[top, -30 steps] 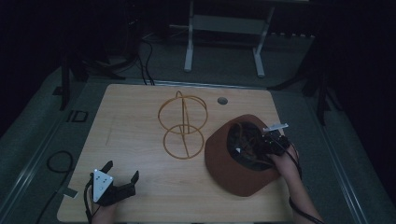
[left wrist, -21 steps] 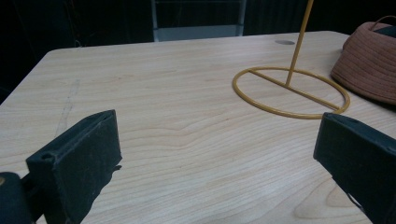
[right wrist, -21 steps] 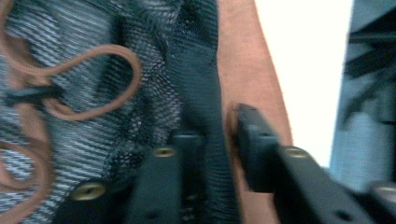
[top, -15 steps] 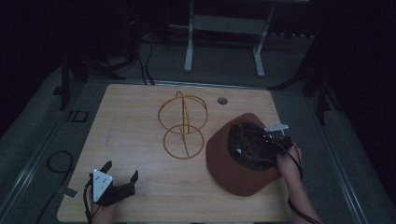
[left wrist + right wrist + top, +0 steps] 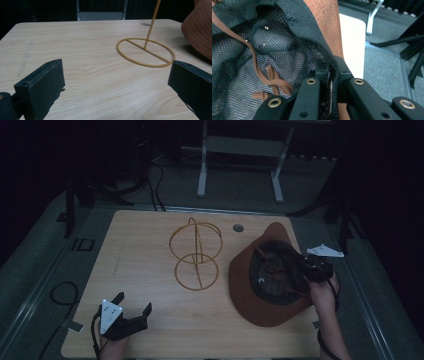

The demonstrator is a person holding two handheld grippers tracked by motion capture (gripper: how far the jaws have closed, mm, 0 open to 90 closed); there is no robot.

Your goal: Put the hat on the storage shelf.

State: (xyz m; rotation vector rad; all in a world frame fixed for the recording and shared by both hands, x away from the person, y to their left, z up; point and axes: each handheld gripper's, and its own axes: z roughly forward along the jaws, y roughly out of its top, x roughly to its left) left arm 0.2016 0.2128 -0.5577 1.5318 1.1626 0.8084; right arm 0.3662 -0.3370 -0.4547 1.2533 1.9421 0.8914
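Observation:
A brown brimmed hat (image 5: 252, 292) lies upside down at the right of the table, its dark mesh lining (image 5: 249, 62) and brown cord (image 5: 272, 77) showing. My right gripper (image 5: 312, 267) is shut on the hat's edge at its right side; the jaws pinch the lining and brim (image 5: 329, 82) and tilt the hat up. A golden wire hat stand (image 5: 196, 252) rises at the table's middle, its ring base (image 5: 146, 51) flat on the wood. My left gripper (image 5: 132, 310) rests open at the front left corner, nothing between its black fingers (image 5: 41, 86).
The wooden table (image 5: 140, 245) has a small round grommet (image 5: 238, 227) at the back. A metal frame (image 5: 240, 155) stands on the floor beyond the table. Cables (image 5: 62, 292) lie on the floor at left.
The right gripper has lifted and pulled the hat's right edge slightly to the right, tilting the hat more. The left gripper has stayed put.

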